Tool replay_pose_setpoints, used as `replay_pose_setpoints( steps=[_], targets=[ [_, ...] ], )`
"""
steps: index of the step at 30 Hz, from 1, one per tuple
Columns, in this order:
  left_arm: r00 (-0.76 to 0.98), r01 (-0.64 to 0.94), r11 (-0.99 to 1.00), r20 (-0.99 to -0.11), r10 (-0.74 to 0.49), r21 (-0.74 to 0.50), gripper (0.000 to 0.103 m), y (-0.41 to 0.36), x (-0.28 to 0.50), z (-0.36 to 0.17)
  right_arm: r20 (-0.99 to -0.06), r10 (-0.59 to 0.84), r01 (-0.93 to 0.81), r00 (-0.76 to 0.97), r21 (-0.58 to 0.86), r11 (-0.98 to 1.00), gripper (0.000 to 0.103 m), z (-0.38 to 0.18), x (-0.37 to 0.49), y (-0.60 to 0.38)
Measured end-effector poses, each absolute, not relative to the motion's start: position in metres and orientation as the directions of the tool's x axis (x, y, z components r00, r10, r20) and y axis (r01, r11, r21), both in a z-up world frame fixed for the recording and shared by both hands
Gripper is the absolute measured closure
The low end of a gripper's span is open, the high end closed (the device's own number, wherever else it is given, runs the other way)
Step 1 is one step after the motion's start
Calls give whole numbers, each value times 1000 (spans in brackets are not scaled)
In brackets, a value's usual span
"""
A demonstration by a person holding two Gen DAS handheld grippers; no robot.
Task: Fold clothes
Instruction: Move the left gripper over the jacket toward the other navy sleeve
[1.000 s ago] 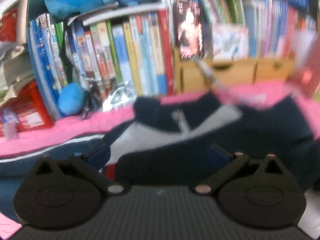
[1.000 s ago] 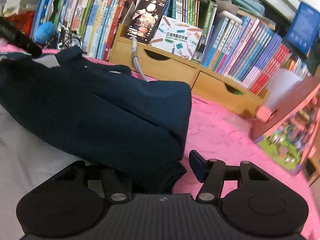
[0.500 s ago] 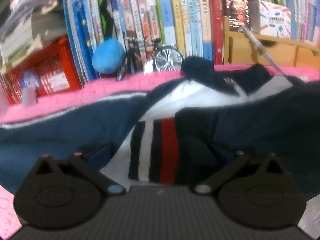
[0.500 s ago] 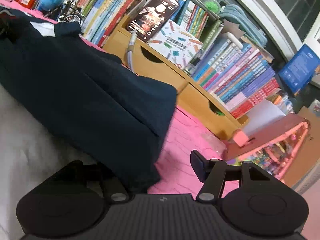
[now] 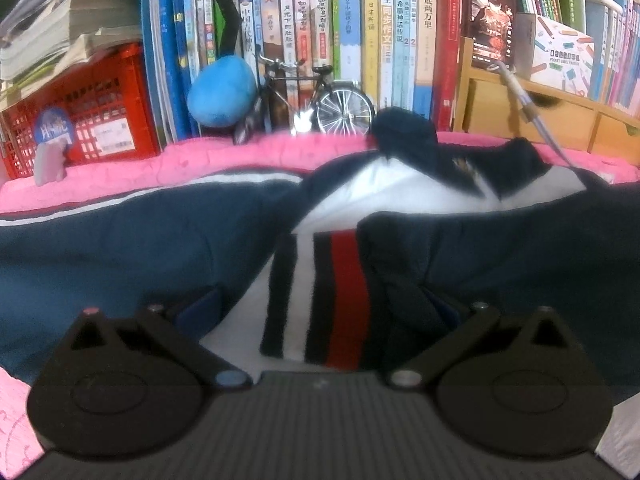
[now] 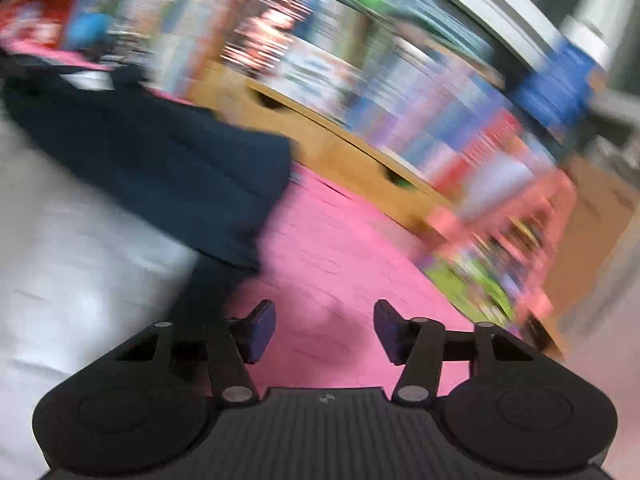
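Main risk: folded navy jacket [image 5: 500, 248] springing back open. Folded-in sleeve with red/white striped cuff [image 5: 320, 300] lying loose on the white panel; any drag from the left hand-held gripper [image 5: 320, 312] would pull it out. Left jaws spread wide, cuff between them; pad contact not discernible. Right hand-held gripper [image 6: 325, 330] spread, empty, over bare pink table [image 6: 340, 248] just right of the jacket edge; heavy blur there. Jacket flat on table, long axis left-right, collar [image 5: 404, 128] pointing far, toward the books [image 5: 360, 40].
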State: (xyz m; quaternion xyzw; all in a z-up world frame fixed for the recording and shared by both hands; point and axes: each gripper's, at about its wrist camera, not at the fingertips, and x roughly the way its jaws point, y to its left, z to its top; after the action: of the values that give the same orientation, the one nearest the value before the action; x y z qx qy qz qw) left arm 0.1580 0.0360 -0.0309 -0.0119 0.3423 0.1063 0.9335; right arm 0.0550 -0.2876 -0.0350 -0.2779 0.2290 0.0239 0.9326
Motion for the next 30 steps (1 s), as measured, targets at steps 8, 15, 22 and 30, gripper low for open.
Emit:
replay_pose_setpoints(
  steps=[8,15,22,30],
  targets=[
    [743,-208,977,-644,183,38,0,37,158,-31,-376,-132,-163,917,-656,737,47,-53,123,-218],
    [744,-206,978,-644,179,33,0,38,158,-32,-403,-168,-68,900,-511,857,63,-32,119,-261],
    [745,-203,979,-645,173,28,0,40,159,-32,-404,-184,-44,896,-493,869,63,-33,93,-258],
    [840,-158,985,-514,173,73,4,29,144,7,-460,-151,-94,875,-467,879,88,-42,97,-252]
  ],
)
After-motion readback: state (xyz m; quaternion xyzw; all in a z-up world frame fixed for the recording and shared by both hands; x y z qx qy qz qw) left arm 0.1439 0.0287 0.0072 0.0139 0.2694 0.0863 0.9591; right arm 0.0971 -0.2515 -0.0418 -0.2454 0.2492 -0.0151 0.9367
